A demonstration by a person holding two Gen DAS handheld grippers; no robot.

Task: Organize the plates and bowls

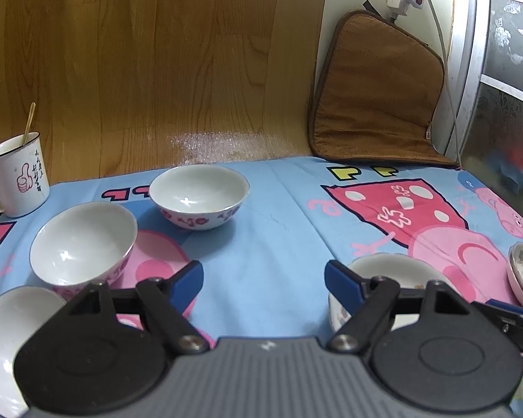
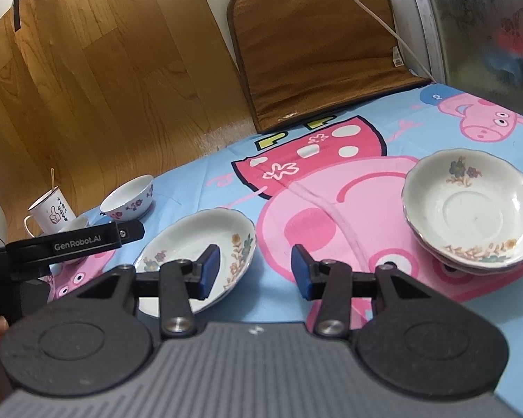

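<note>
Three white bowls with pink flower rims stand on the left: a far bowl point(image 1: 198, 193), a middle bowl point(image 1: 82, 240) and a near bowl point(image 1: 10, 327). My left gripper point(image 1: 264, 284) is open over bare cloth between the bowls and a flowered plate point(image 1: 390, 268). In the right wrist view my right gripper point(image 2: 256, 271) is open. Its left finger hangs over the right side of that plate point(image 2: 177, 244) and its right finger over cloth, with no pad pressing. A stack of matching plates point(image 2: 470, 209) sits to the right. The left gripper's body point(image 2: 83, 240) shows at the left.
A white mug point(image 1: 17, 174) with a stick in it stands at the far left. A brown cushion point(image 2: 317, 45) leans on the wall at the back, with a cable beside it. The blue cartoon tablecloth point(image 1: 272, 230) covers the table, and a wood-pattern panel stands behind it.
</note>
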